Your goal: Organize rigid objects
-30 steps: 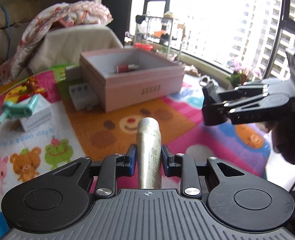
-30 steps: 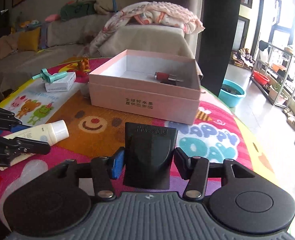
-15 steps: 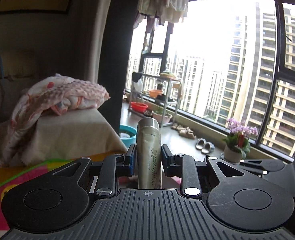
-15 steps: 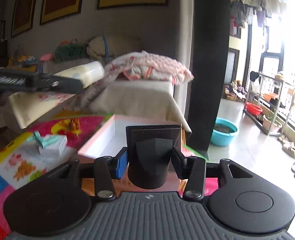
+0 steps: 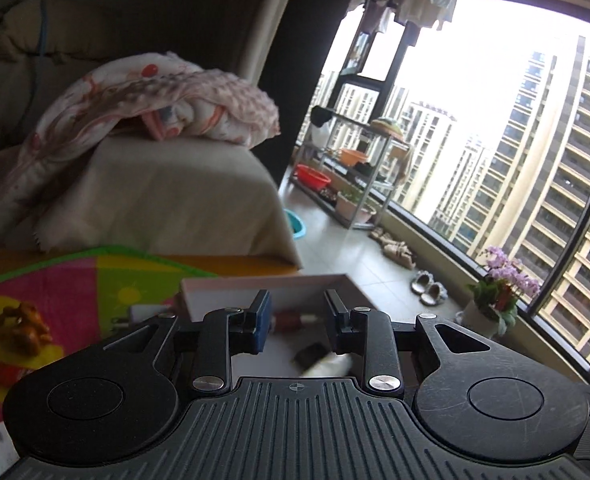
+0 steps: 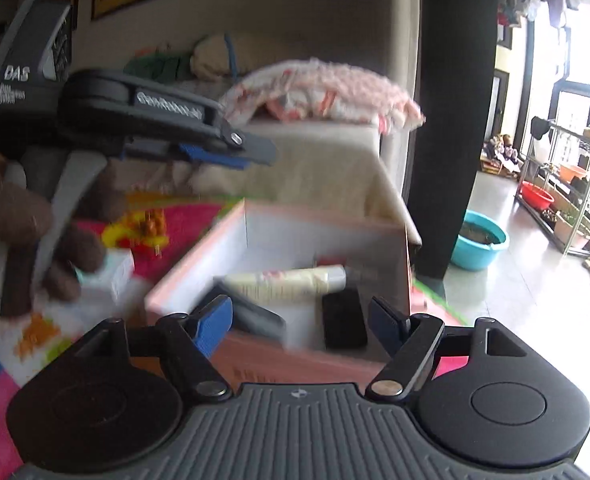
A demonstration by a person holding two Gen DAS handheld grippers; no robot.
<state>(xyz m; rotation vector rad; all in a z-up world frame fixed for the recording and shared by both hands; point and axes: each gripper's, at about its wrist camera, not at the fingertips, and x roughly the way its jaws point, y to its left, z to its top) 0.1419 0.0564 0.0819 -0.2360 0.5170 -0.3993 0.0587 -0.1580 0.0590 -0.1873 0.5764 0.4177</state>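
Both claws have let go since half a second ago: the left claw (image 5: 298,322), which was clamped on a cream tube, and the right claw (image 6: 299,322), which was clamped on a black block, are now spread wide and empty, with their loads lying in the pink box (image 6: 231,236) below.

From the right wrist view, the cream tube (image 6: 285,284) lies on its side across the box floor, cap toward the right wall, and the black block (image 6: 343,322) rests just beside it near the front wall. A second dark piece (image 6: 251,316) sits at the front left corner, blurred. From the left wrist view, a red-capped item (image 5: 291,319) shows between the left claw's fingers, deeper in the box; the things below it are smeared by motion.

The drop-off step looks finished for these two items. The next move, as I judge it, calls for pulling both claws back and clear of each other, as the left claw hangs just above the box in the right view, then reaching for what remains on the play mat (image 5: 75,280): a white carton (image 6: 115,272) and a small orange toy (image 5: 23,326).

The box is stiff card, matte pink outside and white within, square-walled. The tube is smooth plastic and round, so it could roll. The mat is soft, bright-printed fabric.
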